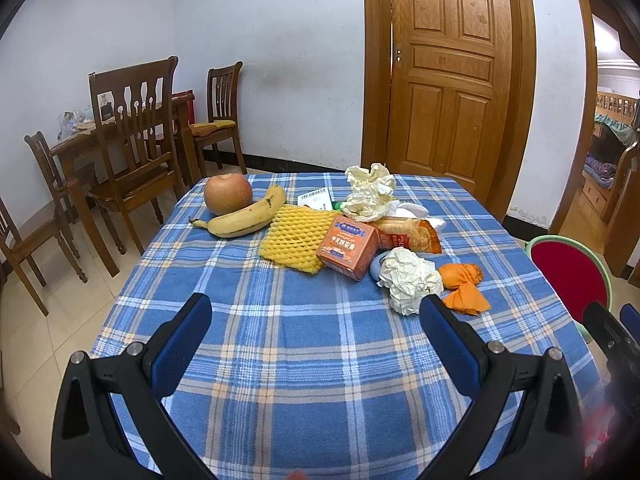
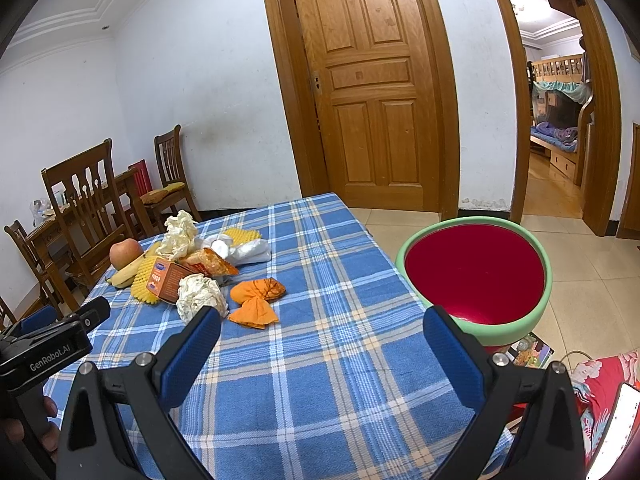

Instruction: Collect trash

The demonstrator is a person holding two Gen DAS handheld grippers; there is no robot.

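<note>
Trash lies on a blue plaid table (image 1: 304, 360): a crumpled white paper ball (image 1: 408, 280), an orange wrapper (image 1: 464, 288), an orange box (image 1: 348, 246), yellow foam net (image 1: 294, 238), a snack bag (image 1: 408, 232) and more crumpled paper (image 1: 370, 192). The same paper ball (image 2: 200, 294), wrapper (image 2: 256, 300) and box (image 2: 166, 280) show in the right wrist view. My left gripper (image 1: 316, 316) is open and empty in front of the pile. My right gripper (image 2: 320, 324) is open and empty above the table's right part. A red bin with a green rim (image 2: 476, 276) stands right of the table.
An apple (image 1: 228, 194) and a banana (image 1: 244, 218) lie at the table's far left. Wooden chairs (image 1: 132, 136) and a second table stand to the left. A closed wooden door (image 1: 444, 68) is behind. The bin also shows in the left wrist view (image 1: 568, 276).
</note>
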